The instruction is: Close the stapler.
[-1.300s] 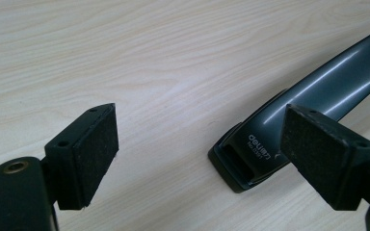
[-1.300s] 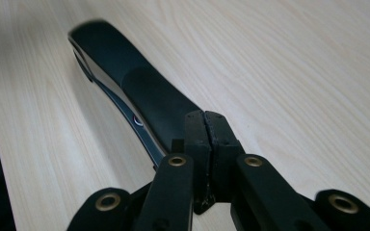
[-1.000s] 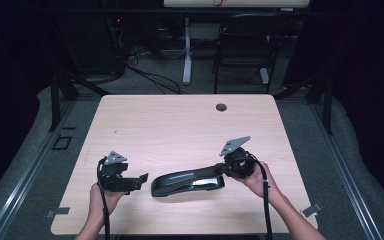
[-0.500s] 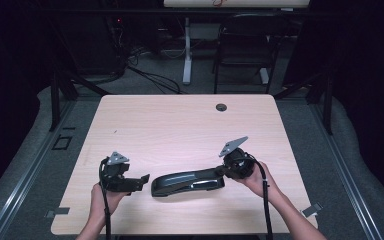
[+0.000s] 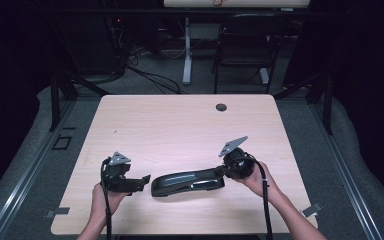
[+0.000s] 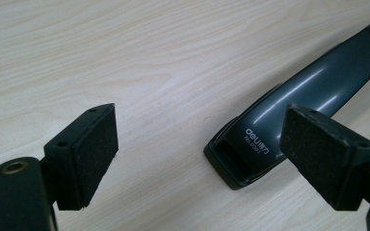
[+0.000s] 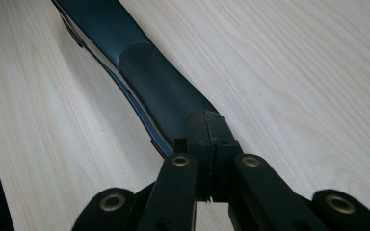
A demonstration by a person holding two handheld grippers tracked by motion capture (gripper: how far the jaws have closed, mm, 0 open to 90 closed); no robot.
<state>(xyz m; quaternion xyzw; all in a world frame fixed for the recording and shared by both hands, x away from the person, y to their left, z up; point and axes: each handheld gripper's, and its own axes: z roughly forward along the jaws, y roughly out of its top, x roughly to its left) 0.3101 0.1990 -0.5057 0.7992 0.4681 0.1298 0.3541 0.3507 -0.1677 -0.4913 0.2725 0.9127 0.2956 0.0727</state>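
Table brightly lit, surroundings dark, frames slightly soft.

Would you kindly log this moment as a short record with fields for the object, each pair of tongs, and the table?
object: long dark grey plastic stapler, lying flat near the table's front edge
left tongs: left tongs open, pads apart, facing the stapler's front end, not touching it
right tongs: right tongs shut, jaws together at the stapler's rear handle end; grip unclear
surface: light wooden table
other: round dark grommet hole near the far edge
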